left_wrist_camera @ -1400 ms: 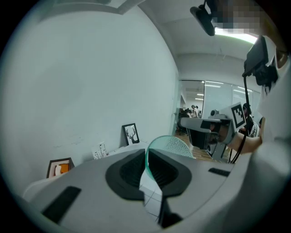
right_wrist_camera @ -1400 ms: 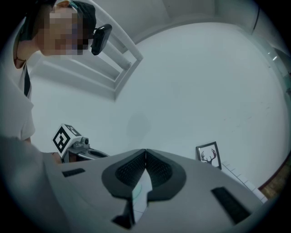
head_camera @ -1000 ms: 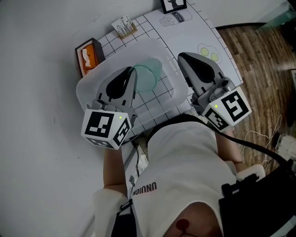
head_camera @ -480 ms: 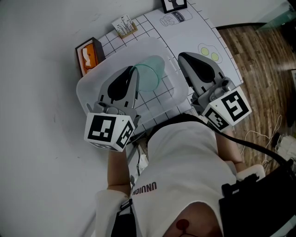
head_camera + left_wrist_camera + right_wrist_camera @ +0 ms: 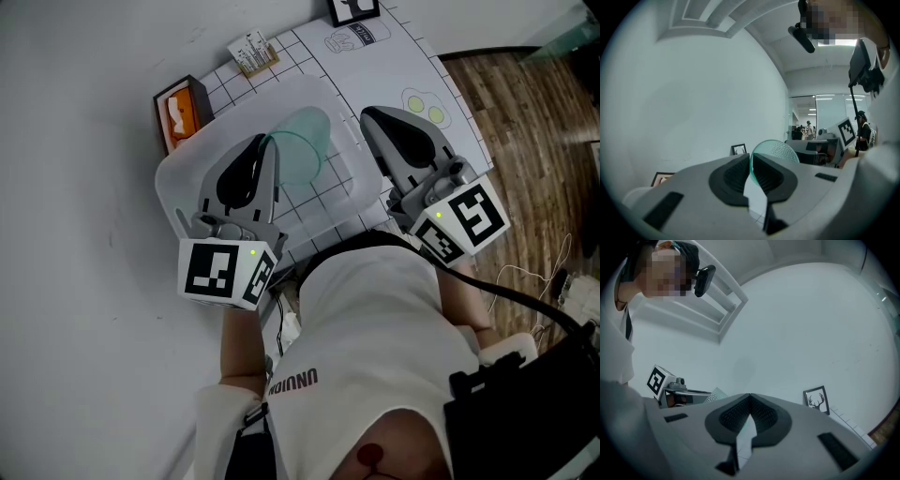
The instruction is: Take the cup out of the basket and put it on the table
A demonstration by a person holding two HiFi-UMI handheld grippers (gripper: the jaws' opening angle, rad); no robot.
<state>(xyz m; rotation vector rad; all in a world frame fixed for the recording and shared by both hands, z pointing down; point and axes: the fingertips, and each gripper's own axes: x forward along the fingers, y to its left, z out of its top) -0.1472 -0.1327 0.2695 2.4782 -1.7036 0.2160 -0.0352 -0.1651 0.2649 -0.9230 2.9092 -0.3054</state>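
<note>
Left gripper [image 5: 268, 142] is clamped on the thin rim wall of the translucent green plastic cup [image 5: 302, 153], which sits over the white plastic basket [image 5: 174, 176]. Right gripper [image 5: 369, 114] has its jaws together and empty, beside the basket. Judgement: the cup is light, smooth and flexible, so the rim pinch should be moderate and held upright.

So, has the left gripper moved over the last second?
Yes. Against the orange box, the left gripper's marker cube has slid down the head view and slightly right.

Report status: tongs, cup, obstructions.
Left tongs shut on cup wall. Right tongs shut, empty. Cup over basket, not set down yet. Nothing seen blocking.
</note>
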